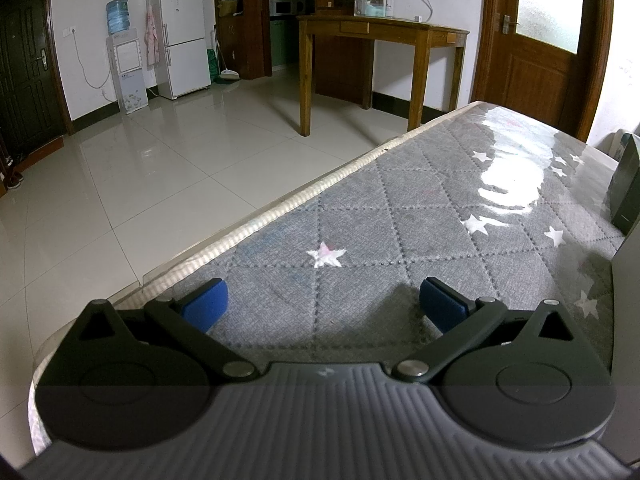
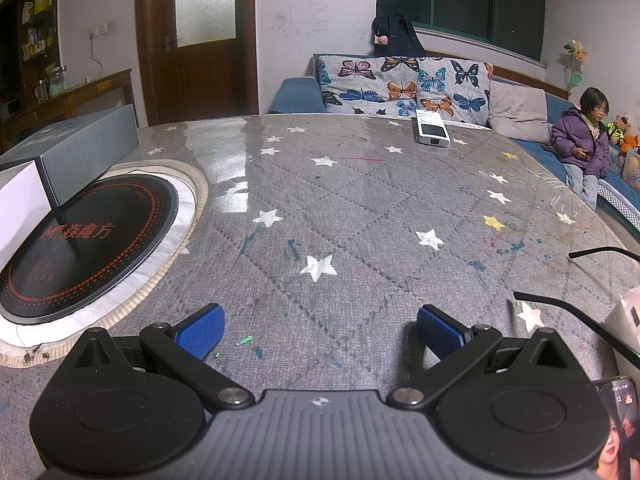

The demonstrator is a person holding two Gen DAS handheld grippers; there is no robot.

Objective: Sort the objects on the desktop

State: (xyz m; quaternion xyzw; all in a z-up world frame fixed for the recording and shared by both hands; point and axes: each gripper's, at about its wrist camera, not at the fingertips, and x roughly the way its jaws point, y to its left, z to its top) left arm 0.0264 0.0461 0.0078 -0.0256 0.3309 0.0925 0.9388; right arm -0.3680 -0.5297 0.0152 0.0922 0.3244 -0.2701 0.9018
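My left gripper (image 1: 323, 306) stands open low over the grey star-patterned table cover (image 1: 400, 216), with nothing between its blue pads. My right gripper (image 2: 320, 332) is open too, empty, above the same cover (image 2: 360, 208). A grey box (image 2: 80, 148) lies at the left behind a white box (image 2: 20, 204). A small white device (image 2: 431, 130) rests at the far edge. Black glasses arms (image 2: 568, 308) reach in from the right, beside a white object (image 2: 624, 312). A phone (image 2: 618, 432) with a lit screen lies at the bottom right.
A round black induction plate (image 2: 80, 240) sits sunk into the table at the left. A dark box (image 1: 626, 188) stands at the right edge in the left wrist view. The table edge (image 1: 280, 204) drops to tiled floor. A person (image 2: 584, 148) sits on the sofa beyond.
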